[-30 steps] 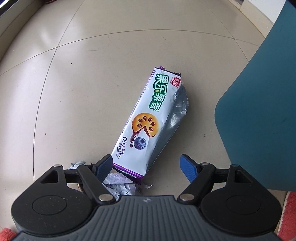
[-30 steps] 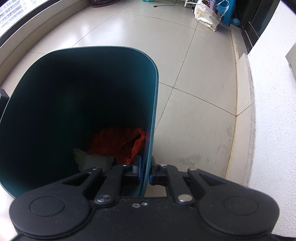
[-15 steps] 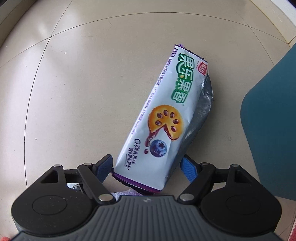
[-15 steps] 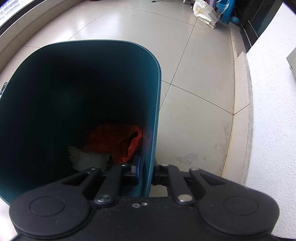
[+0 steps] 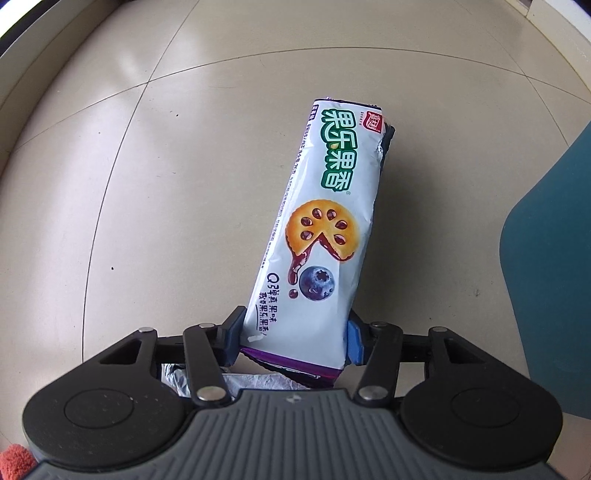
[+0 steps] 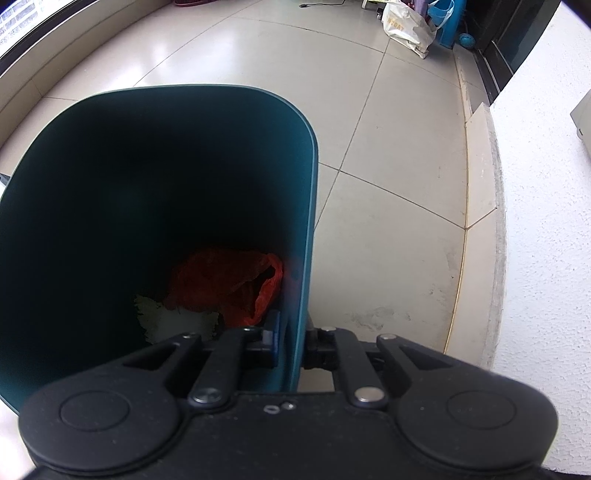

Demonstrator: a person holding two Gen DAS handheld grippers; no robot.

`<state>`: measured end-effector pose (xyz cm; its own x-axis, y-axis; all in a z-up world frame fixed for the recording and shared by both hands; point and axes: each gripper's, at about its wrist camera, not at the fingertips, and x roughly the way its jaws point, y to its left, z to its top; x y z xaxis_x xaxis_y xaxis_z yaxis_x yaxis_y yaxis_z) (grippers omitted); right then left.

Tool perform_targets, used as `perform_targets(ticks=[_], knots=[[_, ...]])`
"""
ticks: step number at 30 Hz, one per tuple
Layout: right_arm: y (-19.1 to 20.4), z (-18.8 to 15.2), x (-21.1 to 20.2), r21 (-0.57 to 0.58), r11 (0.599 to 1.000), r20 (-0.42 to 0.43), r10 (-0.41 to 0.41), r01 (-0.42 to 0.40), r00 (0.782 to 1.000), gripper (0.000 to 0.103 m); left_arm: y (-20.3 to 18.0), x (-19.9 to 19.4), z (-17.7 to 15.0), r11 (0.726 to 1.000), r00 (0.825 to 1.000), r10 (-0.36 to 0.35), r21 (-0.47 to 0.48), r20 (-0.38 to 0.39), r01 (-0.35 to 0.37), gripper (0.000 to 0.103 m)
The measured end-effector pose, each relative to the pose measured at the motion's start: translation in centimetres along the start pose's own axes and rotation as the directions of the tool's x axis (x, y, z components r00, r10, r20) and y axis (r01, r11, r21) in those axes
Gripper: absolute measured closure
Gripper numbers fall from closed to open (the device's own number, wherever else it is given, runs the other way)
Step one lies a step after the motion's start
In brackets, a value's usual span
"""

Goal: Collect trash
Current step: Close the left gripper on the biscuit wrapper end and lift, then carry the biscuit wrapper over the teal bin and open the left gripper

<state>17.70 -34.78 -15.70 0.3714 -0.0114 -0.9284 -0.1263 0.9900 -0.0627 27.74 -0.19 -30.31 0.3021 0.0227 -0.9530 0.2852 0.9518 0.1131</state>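
Observation:
A long white biscuit wrapper with green lettering and a blueberry picture lies on the tiled floor. Its near end sits between the blue pads of my left gripper. The jaws are closing and both pads touch the wrapper's sides. The teal trash bin stands at the right edge of that view. My right gripper is shut on the bin's right wall, one finger inside and one outside. Inside the bin lie a red plastic bag and a white tissue.
A crumpled silvery-white scrap lies on the floor under my left gripper. A raised stone ledge and a white wall run along the right. A white shopping bag and blue items stand far off.
My left gripper has slid forward over the wrapper's near end and its jaws have narrowed onto it. The wrapper now points more upright in view. The right gripper and bin have kept still.

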Motion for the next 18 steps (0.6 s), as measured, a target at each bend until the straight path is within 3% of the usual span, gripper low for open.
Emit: perform_targets(ticks=[9, 18], knots=[[-0.7, -0.3, -0.4, 0.032, 0.999, 0.024, 0.002, -0.002, 1.0, 0.099, -0.3, -6.7, 0.0, 0.996, 1.0, 0.01, -0.086, 0.025, -0.008, 0.051], [-0.9, -0.4, -0.4, 0.055, 0.998, 0.036, 0.007, -0.009, 0.999, 0.099, -0.6, -20.1, 0.0, 0.992, 0.988, 0.026, -0.127, 0.152, -0.006, 0.051]])
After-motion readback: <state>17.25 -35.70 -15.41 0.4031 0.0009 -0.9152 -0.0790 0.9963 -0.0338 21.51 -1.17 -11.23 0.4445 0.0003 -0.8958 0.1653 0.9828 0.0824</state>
